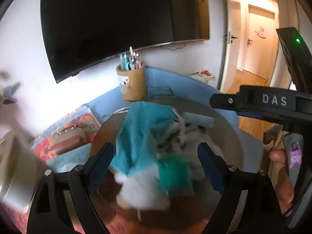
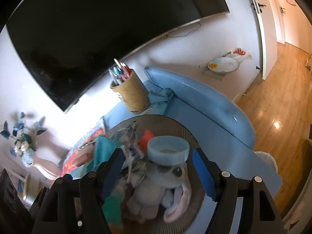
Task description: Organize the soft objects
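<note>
1. left tongs stand released just above a turquoise and white cloth; its pads do not press it.
2. right tongs are also released, around a pale plush toy but apart from it.
3. both soft things lie in the round basket on the table.
4. risk: the loose, blurred cloth may slide over the rim, or the blue bowl on the toy may tip if the toy is pulled.

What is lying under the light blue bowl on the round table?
The light blue bowl rests on a pale plush toy; its dark eye shows just below the rim. What the bowl covers of the toy's head is hidden.
</note>
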`<state>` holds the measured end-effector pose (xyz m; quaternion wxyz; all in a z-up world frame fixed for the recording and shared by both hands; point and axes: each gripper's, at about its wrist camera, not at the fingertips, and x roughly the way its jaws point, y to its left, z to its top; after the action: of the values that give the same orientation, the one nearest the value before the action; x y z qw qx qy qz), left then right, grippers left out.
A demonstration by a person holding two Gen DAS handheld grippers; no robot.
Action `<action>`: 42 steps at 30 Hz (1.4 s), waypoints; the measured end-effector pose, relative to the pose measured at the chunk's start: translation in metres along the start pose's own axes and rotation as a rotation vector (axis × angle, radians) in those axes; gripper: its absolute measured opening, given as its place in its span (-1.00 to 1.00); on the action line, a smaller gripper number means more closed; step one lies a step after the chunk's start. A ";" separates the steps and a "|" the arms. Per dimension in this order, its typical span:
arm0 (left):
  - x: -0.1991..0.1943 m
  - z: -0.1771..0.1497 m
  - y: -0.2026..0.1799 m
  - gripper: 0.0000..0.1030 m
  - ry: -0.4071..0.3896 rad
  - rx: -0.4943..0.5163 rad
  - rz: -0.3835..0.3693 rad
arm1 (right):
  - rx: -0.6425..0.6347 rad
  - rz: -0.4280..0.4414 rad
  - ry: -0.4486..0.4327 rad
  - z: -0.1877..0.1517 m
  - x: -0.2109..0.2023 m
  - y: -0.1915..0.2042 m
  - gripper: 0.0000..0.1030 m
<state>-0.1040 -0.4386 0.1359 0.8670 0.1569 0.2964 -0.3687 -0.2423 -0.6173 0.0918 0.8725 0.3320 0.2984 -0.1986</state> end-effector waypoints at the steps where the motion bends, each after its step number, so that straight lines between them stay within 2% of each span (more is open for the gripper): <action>1: -0.013 -0.006 -0.003 0.68 -0.013 0.003 -0.027 | -0.005 0.008 -0.011 -0.004 -0.009 0.002 0.39; 3: -0.035 -0.018 -0.006 0.68 -0.043 0.007 -0.066 | -0.025 0.025 -0.042 -0.017 -0.031 0.007 0.48; 5: -0.064 -0.034 -0.008 0.68 -0.079 0.021 -0.081 | -0.050 0.044 -0.073 -0.030 -0.047 0.014 0.78; 6: -0.079 -0.043 -0.006 0.68 -0.100 0.026 -0.076 | -0.070 0.059 -0.089 -0.040 -0.056 0.020 0.84; 8: -0.102 -0.057 0.000 0.69 -0.126 0.028 -0.055 | -0.118 0.083 -0.099 -0.056 -0.067 0.034 0.86; 11: -0.128 -0.074 0.026 0.70 -0.146 -0.017 0.021 | -0.221 0.099 -0.099 -0.085 -0.075 0.065 0.86; 15: -0.163 -0.103 0.079 0.70 -0.175 -0.136 0.164 | -0.389 0.139 -0.132 -0.128 -0.087 0.124 0.86; 16: -0.176 -0.113 0.100 0.76 -0.183 -0.184 0.200 | -0.421 0.160 -0.137 -0.137 -0.090 0.136 0.86; 17: -0.185 -0.120 0.115 0.91 -0.192 -0.221 0.219 | -0.463 0.192 -0.141 -0.149 -0.094 0.154 0.84; 18: -0.197 -0.130 0.135 0.98 -0.211 -0.272 0.264 | -0.490 0.197 -0.147 -0.158 -0.096 0.170 0.85; 21: -0.222 -0.151 0.182 0.99 -0.226 -0.366 0.464 | -0.553 0.211 -0.134 -0.187 -0.092 0.220 0.85; 23: -0.231 -0.165 0.214 0.99 -0.202 -0.407 0.514 | -0.604 0.269 -0.145 -0.206 -0.095 0.254 0.90; 25: -0.234 -0.180 0.244 0.99 -0.179 -0.460 0.531 | -0.663 0.287 -0.142 -0.220 -0.092 0.286 1.00; 27: -0.235 -0.197 0.270 0.99 -0.192 -0.517 0.615 | -0.688 0.278 -0.120 -0.237 -0.076 0.318 1.00; 29: -0.224 -0.214 0.295 0.99 -0.186 -0.547 0.738 | -0.680 0.289 -0.118 -0.249 -0.055 0.339 1.00; 31: -0.206 -0.228 0.312 0.99 -0.154 -0.548 0.747 | -0.700 0.282 -0.155 -0.263 -0.031 0.359 1.00; 34: -0.183 -0.240 0.329 0.99 -0.108 -0.547 0.707 | -0.772 0.218 -0.214 -0.283 0.009 0.384 1.00; 36: -0.166 -0.244 0.333 0.99 -0.074 -0.529 0.685 | -0.791 0.208 -0.219 -0.289 0.024 0.390 1.00; 39: -0.146 -0.252 0.331 0.98 -0.038 -0.492 0.691 | -0.753 0.226 -0.152 -0.297 0.052 0.386 1.00; 41: -0.138 -0.254 0.332 0.98 0.025 -0.506 0.667 | -0.728 0.221 -0.084 -0.300 0.068 0.378 1.00; 42: -0.139 -0.255 0.333 0.98 0.022 -0.511 0.661 | -0.722 0.228 -0.045 -0.298 0.073 0.376 1.00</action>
<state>-0.0389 -0.0118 0.0439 0.9465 0.0272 0.3212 0.0163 -0.0985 -0.1567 0.0384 0.9561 0.0298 0.2912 0.0106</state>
